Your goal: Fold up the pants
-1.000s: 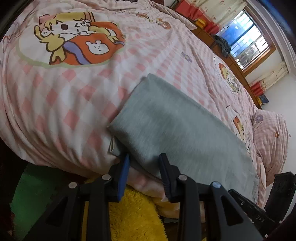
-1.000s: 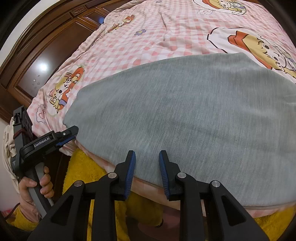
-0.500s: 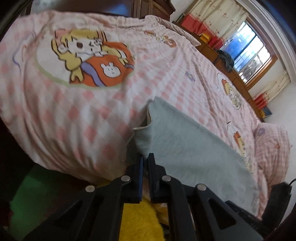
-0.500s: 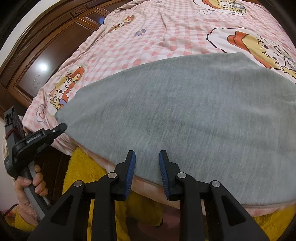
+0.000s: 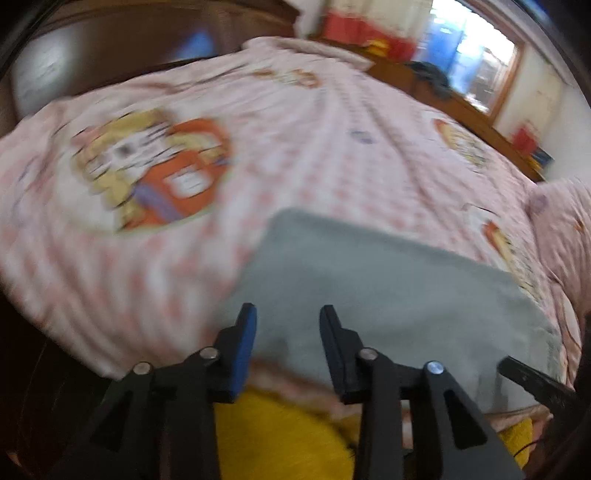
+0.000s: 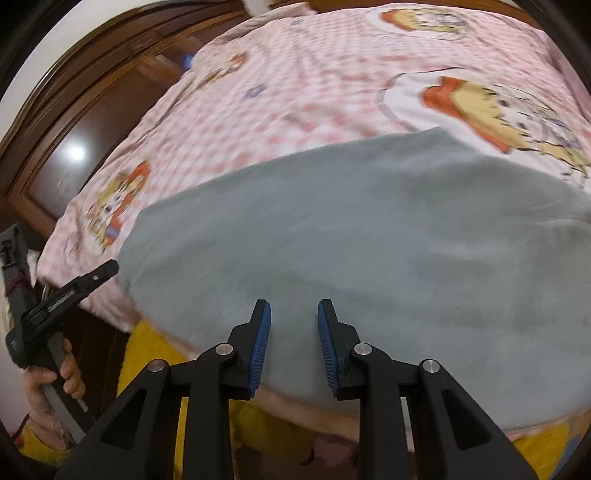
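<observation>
Both fingers (image 5: pixel 284 332) (image 6: pixel 293 332) parted, empty | pants (image 6: pixel 369 236) flat on bedspread (image 6: pixel 295 92) | wardrobe (image 6: pixel 92 110) behind

pink checked bed (image 5: pixel 332 155), dark wood wardrobe (image 6: pixel 92 122), bright window (image 5: pixel 476 55), red curtains (image 5: pixel 354 27)

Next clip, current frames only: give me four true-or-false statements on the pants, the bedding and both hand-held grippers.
1. The grey pants lie on a pink checked bedspread. True.
2. The left hand-held gripper is clamped shut on the pants. False: its jaws stand apart, having just been opening, nothing pinched.
3. The right hand-held gripper holds a yellow towel. False: its jaws are open and empty above the pants.
4. Cartoon figures are printed on the bedspread. True.
</observation>
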